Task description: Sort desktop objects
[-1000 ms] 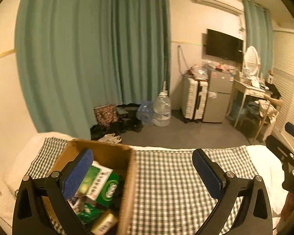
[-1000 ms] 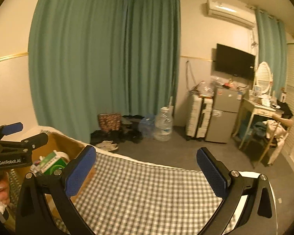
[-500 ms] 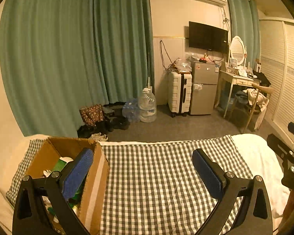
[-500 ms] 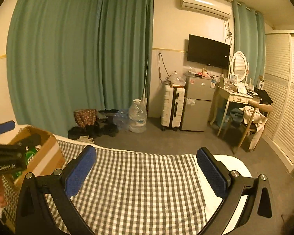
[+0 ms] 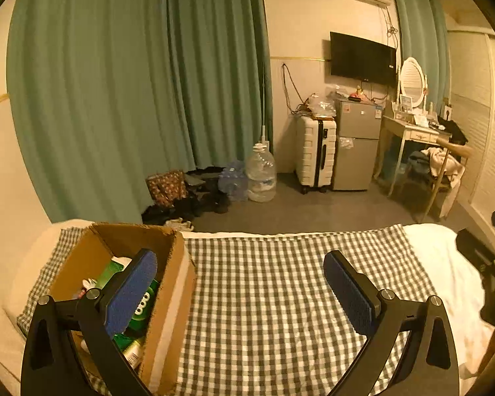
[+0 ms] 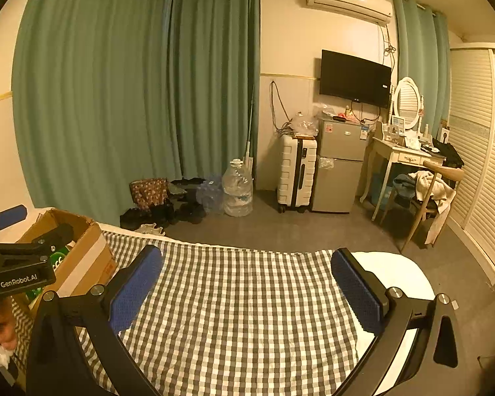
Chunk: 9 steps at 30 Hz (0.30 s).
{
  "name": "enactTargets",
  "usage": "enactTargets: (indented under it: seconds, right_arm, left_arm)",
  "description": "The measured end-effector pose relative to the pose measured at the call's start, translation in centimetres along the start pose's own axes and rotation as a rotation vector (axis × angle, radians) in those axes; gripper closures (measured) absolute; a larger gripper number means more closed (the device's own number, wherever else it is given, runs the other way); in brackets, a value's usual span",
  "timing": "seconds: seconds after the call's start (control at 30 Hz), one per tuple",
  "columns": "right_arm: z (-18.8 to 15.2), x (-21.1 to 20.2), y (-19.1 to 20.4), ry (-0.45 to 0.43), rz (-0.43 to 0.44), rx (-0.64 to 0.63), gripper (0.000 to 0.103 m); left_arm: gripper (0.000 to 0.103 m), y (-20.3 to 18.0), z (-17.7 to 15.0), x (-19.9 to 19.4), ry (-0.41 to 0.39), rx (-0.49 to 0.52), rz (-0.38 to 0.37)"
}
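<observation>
The checked cloth (image 5: 280,297) is lying flat across the bed-top work surface, and nothing is showing loose on it in either wrist view. Judged from that, the sorting is standing at or near its end.

The cardboard box (image 5: 168,300) is sitting at the left end of the cloth, open-topped, and it is holding the task's goods: green packets (image 5: 138,310) and some pale items too dim to name. In the right wrist view the same cardboard box (image 6: 92,257) is showing at the left margin.

The left gripper (image 5: 239,292) is hovering with its jaws spread wide and holding nothing; its left pad is overlapping the box opening in view, its right pad is over bare cloth. Against the picture half a second back, this camera is now sitting nearer the box and looking more down into it, while a second back it was closer still; the view is swinging rather than settling on a pick.

The right gripper (image 6: 246,287) is likewise gaping wide and carrying nothing, over the middle of the cloth, well apart from the box. Its view is swinging back leftward, toward the box.
</observation>
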State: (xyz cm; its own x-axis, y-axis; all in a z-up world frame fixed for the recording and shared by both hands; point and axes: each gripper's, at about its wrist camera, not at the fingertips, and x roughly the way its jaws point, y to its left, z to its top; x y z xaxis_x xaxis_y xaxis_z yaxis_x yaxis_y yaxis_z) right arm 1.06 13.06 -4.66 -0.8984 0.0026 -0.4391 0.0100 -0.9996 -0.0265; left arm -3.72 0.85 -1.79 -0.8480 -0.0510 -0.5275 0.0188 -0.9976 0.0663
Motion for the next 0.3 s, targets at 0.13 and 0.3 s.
enactTargets:
  seconds: [0.13,0.3]
  right_arm:
    - [-0.24,-0.03,0.43,0.004,0.0,-0.007,0.0]
    - [-0.28,0.06,0.67,0.006,-0.003,0.0,0.0]
  left_arm:
    - [0.0,-0.12,-0.12,0.09,0.015,0.001,-0.009]
    - [0.0,-0.04,-0.02,0.21,0.031,-0.007,-0.033]
